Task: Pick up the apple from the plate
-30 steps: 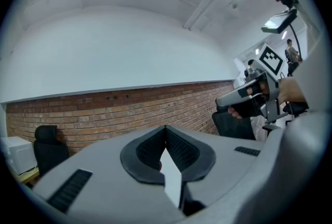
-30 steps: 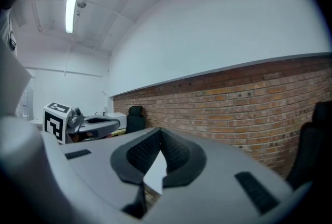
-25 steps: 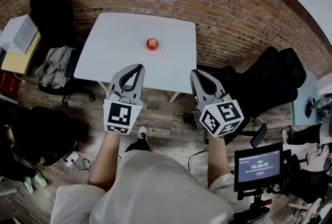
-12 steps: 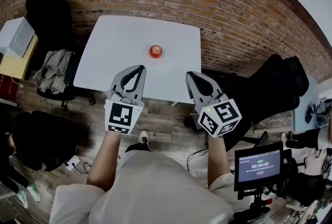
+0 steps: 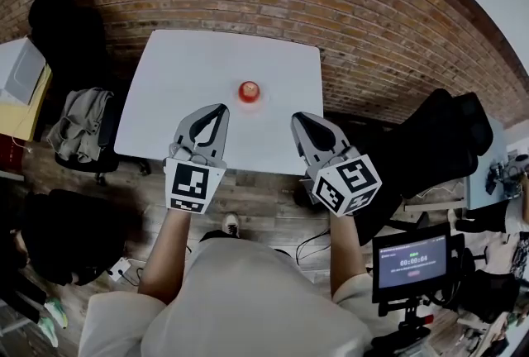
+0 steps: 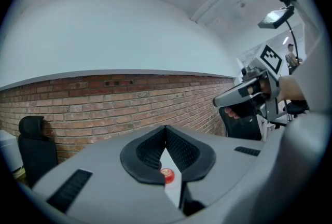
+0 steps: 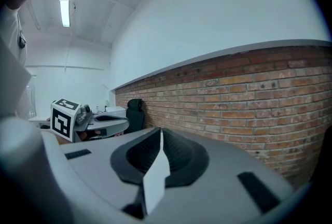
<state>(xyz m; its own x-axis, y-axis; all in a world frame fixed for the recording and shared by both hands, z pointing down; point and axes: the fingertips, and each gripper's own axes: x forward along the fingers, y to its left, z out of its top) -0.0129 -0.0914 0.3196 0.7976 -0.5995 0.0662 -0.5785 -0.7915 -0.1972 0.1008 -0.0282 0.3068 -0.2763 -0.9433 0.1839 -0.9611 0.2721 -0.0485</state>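
Observation:
A red apple (image 5: 249,90) sits on a small white plate (image 5: 259,98) near the middle of the white table (image 5: 190,74). My left gripper (image 5: 221,109) is shut and empty, its tips over the table's near part, just short and left of the apple. My right gripper (image 5: 297,119) is shut and empty too, short and right of the apple. In the left gripper view the apple (image 6: 168,176) shows small through the slit below the closed tips (image 6: 166,128). The right gripper view shows its closed gripper (image 7: 160,132) against the brick wall, no apple in sight.
A brick wall (image 5: 331,0) runs behind the table. A black chair (image 5: 62,16) and a chair with clothes (image 5: 83,120) stand on the left, a black chair (image 5: 434,132) on the right. A small screen (image 5: 411,264) is at the lower right.
Both grippers have moved forward toward the table and now reach over its near edge. The apple lies closer to their tips. Both pairs of jaws stay shut.

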